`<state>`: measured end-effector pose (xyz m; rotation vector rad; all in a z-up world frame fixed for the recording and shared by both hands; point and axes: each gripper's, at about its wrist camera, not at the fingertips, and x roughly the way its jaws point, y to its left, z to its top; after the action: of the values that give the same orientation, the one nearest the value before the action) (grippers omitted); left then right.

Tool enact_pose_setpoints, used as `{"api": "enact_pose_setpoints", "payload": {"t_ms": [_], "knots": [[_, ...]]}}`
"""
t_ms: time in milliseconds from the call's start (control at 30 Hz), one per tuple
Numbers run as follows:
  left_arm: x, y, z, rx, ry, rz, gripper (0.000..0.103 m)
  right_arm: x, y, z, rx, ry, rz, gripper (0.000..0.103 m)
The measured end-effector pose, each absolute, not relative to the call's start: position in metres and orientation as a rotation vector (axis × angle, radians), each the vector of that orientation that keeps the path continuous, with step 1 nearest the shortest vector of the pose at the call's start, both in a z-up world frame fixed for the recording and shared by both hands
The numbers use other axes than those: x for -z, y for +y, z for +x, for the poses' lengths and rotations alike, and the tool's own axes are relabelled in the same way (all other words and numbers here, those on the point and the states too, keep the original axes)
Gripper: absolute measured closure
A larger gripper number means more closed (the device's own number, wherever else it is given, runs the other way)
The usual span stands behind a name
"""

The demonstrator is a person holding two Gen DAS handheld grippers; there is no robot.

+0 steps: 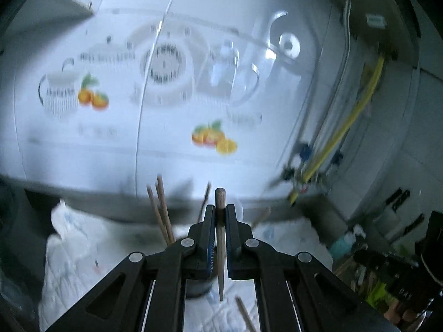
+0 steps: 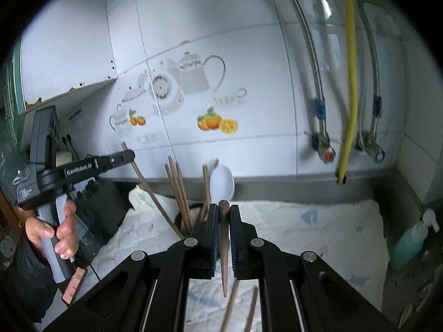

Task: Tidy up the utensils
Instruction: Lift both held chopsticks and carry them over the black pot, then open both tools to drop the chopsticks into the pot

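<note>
Left gripper (image 1: 220, 213) clamps one chopstick (image 1: 220, 238); right gripper (image 2: 223, 215) clamps another (image 2: 223, 249); holder (image 2: 191, 215) mid-worktop, on cloth (image 2: 304, 229); tip each point-down over the rim, release low.

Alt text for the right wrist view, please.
The right gripper is shut on a wooden chopstick, tip down over a white cloth. Ahead, a dark holder contains more chopsticks and a white spoon. At left, the left gripper grips another chopstick.
</note>
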<state>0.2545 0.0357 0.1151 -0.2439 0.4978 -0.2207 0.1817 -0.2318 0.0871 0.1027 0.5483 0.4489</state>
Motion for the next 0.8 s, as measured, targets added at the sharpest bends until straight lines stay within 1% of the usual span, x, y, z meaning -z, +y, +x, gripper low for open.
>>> {"api": "enact_pose_setpoints", "payload": {"t_ms": [133,267,600,800], "knots": [[-0.139,0.045,0.267,0.196,0.436,-0.229,0.097,-0.102,-0.219,0.190,-0.460,0.521,0.089,0.093],[-0.141,0.056,0.284,0.168,0.417,-0.220,0.097,-0.114,-0.205,0.198,-0.479,0.499,0.076,0.093],[-0.067,0.072,0.322,0.142,0.572,-0.243,0.097,-0.136,-0.166,0.220,-0.503,0.421,0.061,0.093],[-0.039,0.072,0.327,0.147,0.639,-0.239,0.097,-0.122,-0.144,0.245,-0.483,0.428,0.045,0.093]]}}
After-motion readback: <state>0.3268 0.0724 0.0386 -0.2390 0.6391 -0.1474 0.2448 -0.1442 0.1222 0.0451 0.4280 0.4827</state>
